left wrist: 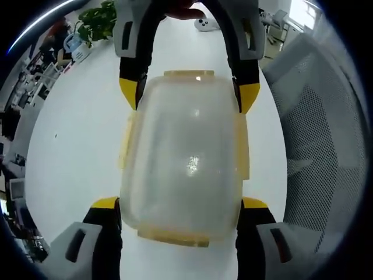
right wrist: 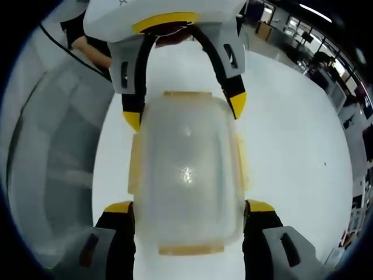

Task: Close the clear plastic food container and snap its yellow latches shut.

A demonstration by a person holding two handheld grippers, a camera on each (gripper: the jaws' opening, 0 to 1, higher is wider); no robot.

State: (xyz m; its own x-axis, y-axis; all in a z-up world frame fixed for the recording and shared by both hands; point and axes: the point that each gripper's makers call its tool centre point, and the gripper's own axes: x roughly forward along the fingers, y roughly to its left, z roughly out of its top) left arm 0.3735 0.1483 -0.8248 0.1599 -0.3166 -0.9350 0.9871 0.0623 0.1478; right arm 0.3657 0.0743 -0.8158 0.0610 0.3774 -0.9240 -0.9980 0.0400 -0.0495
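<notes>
The clear plastic food container lies on the white table, with pale yellow latches along all of its sides. In the left gripper view my left gripper has its jaws pressed against the near end's two corners. The right gripper reaches in from the far side and clasps the far end the same way. From the right gripper view the container sits between my right gripper at the near end and the left gripper at the far end. I cannot tell whether the latches are snapped down.
A grey mesh chair stands close beside the table, also seen as a chair in the right gripper view. A white controller and a potted plant lie far back. A person's arm shows behind the left gripper.
</notes>
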